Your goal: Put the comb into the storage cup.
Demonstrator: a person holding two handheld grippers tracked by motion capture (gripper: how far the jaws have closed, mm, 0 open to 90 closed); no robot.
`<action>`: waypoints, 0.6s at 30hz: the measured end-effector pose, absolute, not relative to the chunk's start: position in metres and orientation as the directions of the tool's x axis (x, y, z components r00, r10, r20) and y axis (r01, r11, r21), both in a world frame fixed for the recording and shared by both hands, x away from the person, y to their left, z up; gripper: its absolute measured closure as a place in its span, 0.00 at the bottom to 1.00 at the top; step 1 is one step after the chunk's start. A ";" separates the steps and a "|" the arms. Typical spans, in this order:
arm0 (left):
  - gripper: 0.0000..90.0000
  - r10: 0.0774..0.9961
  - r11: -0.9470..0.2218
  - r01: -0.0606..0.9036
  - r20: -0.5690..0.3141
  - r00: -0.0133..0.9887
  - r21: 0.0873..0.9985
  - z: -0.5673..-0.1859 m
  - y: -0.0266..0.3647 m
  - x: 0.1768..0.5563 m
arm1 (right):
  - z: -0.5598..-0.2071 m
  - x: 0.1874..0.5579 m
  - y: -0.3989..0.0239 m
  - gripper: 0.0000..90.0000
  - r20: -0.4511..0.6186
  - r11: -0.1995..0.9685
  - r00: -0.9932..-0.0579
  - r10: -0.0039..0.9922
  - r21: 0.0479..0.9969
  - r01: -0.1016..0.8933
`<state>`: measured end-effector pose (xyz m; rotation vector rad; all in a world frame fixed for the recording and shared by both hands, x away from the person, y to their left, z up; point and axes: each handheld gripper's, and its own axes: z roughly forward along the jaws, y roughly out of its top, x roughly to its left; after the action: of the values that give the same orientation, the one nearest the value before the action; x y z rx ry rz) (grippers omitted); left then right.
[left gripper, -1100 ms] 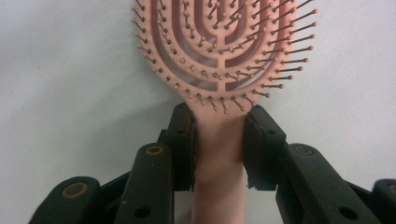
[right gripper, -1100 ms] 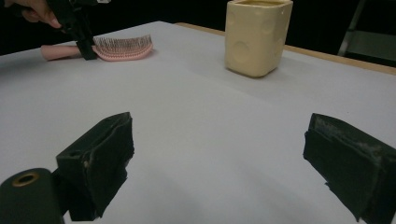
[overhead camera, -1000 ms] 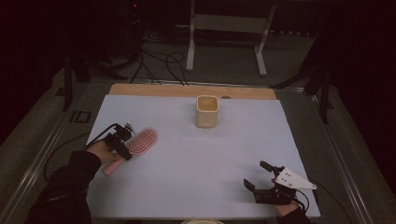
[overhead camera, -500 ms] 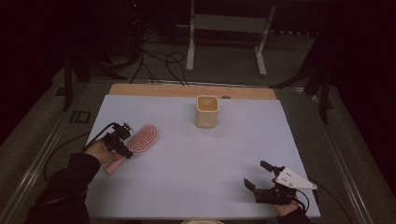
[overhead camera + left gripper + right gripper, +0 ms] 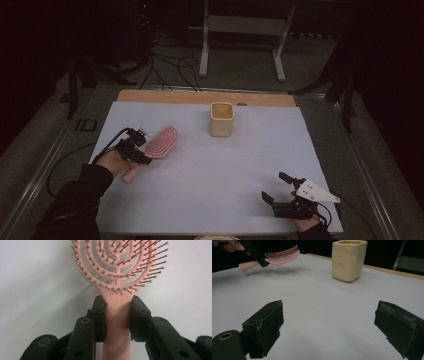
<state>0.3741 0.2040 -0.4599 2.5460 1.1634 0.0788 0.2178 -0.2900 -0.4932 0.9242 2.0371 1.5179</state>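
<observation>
A pink hairbrush (image 5: pixel 159 142) with an oval bristled head hangs just above the white table at the left. My left gripper (image 5: pixel 140 148) is shut on its handle where it meets the head. In the left gripper view both pads press the pink handle (image 5: pixel 117 315) below the bristles. In the right gripper view the hairbrush (image 5: pixel 279 255) casts a shadow on the table beneath it. A cream square cup (image 5: pixel 221 119) stands upright at the back middle. My right gripper (image 5: pixel 277 187) rests near the front right edge, jaws wide apart with nothing between them.
The white table sheet (image 5: pixel 210 170) ends at a wooden strip (image 5: pixel 200 96) along the far edge. Black cables (image 5: pixel 170 65) and a grey metal stand (image 5: pixel 240 30) lie on the floor beyond. The cup (image 5: pixel 348 260) stands ahead of my right gripper.
My left gripper has lifted the hairbrush a little off the table and up the picture. The right gripper has stayed where it was.
</observation>
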 end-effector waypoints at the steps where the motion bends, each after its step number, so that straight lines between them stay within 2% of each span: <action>1: 0.79 0.742 -0.603 0.724 -0.096 0.663 0.334 -0.459 0.202 0.374 | -0.493 0.218 -0.290 0.09 0.045 0.177 -0.683 0.729 0.951 0.252; 18: 0.79 0.678 -0.630 0.650 -0.107 0.727 0.425 -0.448 0.165 0.367 | -0.494 0.219 -0.290 0.09 0.051 0.172 -0.682 0.729 0.951 0.255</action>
<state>0.3668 0.1646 -0.4482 2.4921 1.0167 0.0870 0.2186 -0.2903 -0.4936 0.9289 2.0360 1.5228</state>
